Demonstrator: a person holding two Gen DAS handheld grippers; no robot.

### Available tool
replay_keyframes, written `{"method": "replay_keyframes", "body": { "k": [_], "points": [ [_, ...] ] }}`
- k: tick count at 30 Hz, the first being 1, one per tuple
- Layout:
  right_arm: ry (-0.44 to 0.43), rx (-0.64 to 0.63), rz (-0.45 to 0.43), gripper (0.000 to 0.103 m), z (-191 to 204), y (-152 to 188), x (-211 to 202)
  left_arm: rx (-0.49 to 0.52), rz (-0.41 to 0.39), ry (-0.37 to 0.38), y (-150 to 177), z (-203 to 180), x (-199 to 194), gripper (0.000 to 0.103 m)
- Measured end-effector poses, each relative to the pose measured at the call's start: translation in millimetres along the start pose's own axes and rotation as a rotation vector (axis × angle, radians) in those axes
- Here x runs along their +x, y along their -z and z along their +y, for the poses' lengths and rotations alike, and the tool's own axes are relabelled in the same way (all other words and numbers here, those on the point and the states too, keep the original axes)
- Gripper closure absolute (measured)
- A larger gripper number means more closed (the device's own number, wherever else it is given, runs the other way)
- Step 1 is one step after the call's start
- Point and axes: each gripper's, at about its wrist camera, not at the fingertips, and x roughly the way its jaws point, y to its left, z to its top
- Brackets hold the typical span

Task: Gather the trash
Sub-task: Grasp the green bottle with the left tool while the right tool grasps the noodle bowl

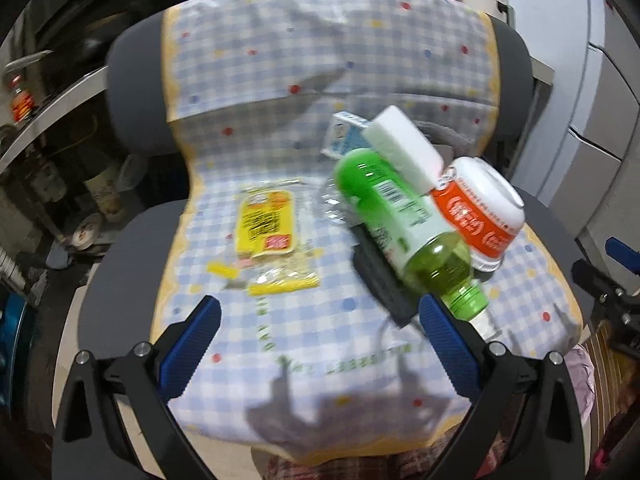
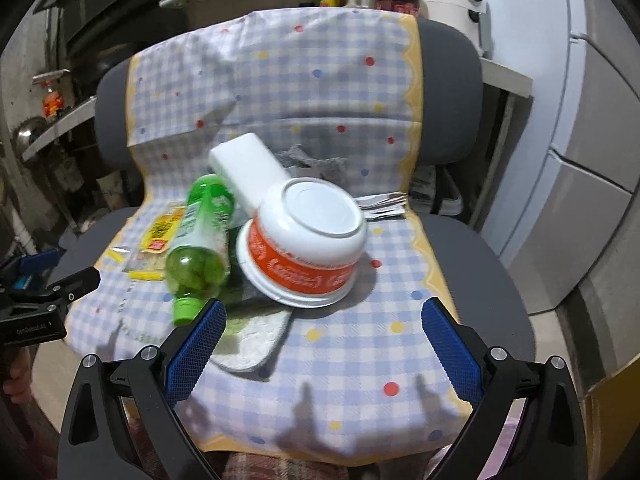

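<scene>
We have both grippers spread wide with nothing between the pads. Left gripper (image 1: pixel 320 332) sits low centre in its view, ribbed blue pads on black arms; right gripper (image 2: pixel 324 332) looks the same in its own view.

Trash sits on a grey chair (image 2: pixel 472 80) draped with a blue-white checked cloth (image 1: pixel 280 60) that has coloured dots and a yellow scalloped edge.

- Bottle (image 1: pixel 400 224): green translucent plastic, lying on its side at centre right of the left view, ribbed green cap toward the camera, white label with barcode. In the right view the bottle (image 2: pixel 200 248) is left of centre, cap just beside the left blue pad in the frame.
- Bowl (image 2: pixel 304 240): round, glossy, white with an orange printed band, upside down and tilted, centre of the right view. In the left view the bowl (image 1: pixel 480 208) is just right of the bottle.
- White block (image 2: pixel 252 168): rectangular with rounded edges, matte, leaning against the bowl's upper left.
- Wrapper (image 1: pixel 268 224): flat, crinkly clear plastic with a yellow print, left of the bottle, apart from it.
- Small pale blue carton (image 1: pixel 344 136) behind the bottle; blurred, details unreadable.
- Fuzzy white pad (image 2: pixel 256 340) with a rounded end under the bowl's near edge.

Left view is motion-blurred.
</scene>
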Motion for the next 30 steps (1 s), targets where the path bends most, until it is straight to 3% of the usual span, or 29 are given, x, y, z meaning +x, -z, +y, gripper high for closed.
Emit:
{"method": "replay_keyframes", "body": {
  "k": [6, 15, 22, 25, 30],
  "points": [
    [0.064, 0.037, -0.016, 0.006, -22.8, -2.4, 5.7, 0.012, 0.007, 0.034, -28.2, -25.5, 26.0, 0.006],
    [0.107, 0.069, -0.050, 0.009, -50.4, -7.5, 20.3, -0.050, 0.103, 0.036, -60.3, -50.6, 83.9, 0.010],
    [0.090, 0.068, -0.026, 0.012, -56.0, -5.2, 29.1, -0.059, 0.204, 0.025, -64.6, -62.9, 128.3, 0.026],
    [0.086, 0.065, -0.020, 0.012, -55.2, -3.7, 28.9, -0.063, 0.173, 0.025, -62.0, -59.9, 123.1, 0.033],
    [0.057, 0.055, -0.038, 0.014, -47.2, -4.6, 21.5, -0.070, 0.049, 0.078, -57.5, -42.3, 86.9, 0.036]
  ]
}}
